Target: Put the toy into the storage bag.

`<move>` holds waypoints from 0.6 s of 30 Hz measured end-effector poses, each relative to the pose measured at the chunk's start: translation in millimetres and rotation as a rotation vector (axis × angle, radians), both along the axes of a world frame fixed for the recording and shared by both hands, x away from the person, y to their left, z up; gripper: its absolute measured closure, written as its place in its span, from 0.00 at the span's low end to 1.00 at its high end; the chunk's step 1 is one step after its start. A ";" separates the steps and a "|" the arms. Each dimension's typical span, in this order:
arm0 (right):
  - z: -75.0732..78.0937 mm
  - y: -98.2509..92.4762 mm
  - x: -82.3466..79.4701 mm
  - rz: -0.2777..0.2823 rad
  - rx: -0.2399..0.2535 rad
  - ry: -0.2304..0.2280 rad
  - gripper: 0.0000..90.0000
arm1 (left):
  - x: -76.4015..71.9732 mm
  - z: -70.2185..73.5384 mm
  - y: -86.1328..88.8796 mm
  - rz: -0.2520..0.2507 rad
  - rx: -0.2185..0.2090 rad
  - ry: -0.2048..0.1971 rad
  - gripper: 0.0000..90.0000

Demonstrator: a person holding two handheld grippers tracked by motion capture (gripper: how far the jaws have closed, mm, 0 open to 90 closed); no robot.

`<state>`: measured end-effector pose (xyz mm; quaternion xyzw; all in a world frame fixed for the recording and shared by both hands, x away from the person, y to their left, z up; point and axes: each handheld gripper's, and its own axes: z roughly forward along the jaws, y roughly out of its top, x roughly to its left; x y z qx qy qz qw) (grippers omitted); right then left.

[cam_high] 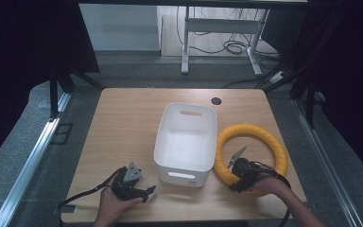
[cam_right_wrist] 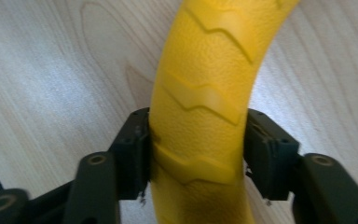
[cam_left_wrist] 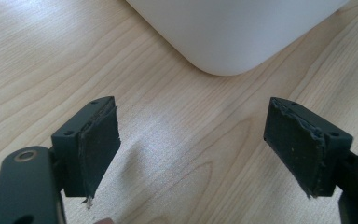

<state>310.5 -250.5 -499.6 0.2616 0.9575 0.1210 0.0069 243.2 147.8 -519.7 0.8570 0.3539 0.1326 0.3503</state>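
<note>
**Grip taken on the yellow ring, bin still empty**

Hands came in from the bottom of the high view, one gripper in each. At the left, the left gripper (cam_high: 147, 191) rested low over the wooden table (cam_high: 123, 123), just beside the near left corner of the white plastic bin (cam_high: 163, 146). Its own view showed the pads (cam_left_wrist: 98, 144) spread wide with only bare wood grain between them and the bin's rounded corner (cam_left_wrist: 223, 51) ahead; it held nothing and touched nothing.

In the middle stood the bin, upright, its handle slots visible in the far and near walls, and nothing lay inside it.

At the right lay the yellow ring (cam_high: 269, 137), a thick hoop with raised zigzag ridges, flat on the table and just beside the bin's right wall; whether the two touched could not be told. The right gripper (cam_high: 235, 166) sat on the ring's near left arc. In the right gripper view the pads (cam_right_wrist: 137, 154) stood on either side of the ring's tube (cam_right_wrist: 200, 93) and pressed against it, so the jaws were pinching the ring.

Judged from this, the work looked to be at its start: the grasp was made, but the ring was not yet lifted. Raising it and carrying it, most likely to the bin, remained to be done.
</note>
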 end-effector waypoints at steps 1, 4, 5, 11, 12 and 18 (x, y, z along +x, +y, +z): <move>-0.9 0.4 0.1 -0.001 0.003 0.001 0.54 | 0.0 -0.5 -0.3 0.000 0.000 0.000 0.20; -0.5 1.3 0.5 0.000 0.004 0.007 0.55 | 0.2 -1.0 -0.6 0.001 0.001 0.000 0.20; -0.3 1.8 1.3 0.007 -0.001 0.012 0.56 | 0.2 -1.1 -0.8 0.000 0.002 0.000 0.20; 0.5 1.2 3.3 0.003 0.007 0.035 0.57 | 0.1 -1.2 -0.8 0.000 0.002 -0.002 0.20; 0.5 1.2 3.3 0.003 0.007 0.035 0.57 | 0.1 -1.2 -0.8 0.000 0.002 -0.002 0.20; 4.5 -7.1 5.4 -0.001 0.073 0.045 0.57 | 0.2 -1.0 -0.4 -0.002 0.008 -0.003 0.20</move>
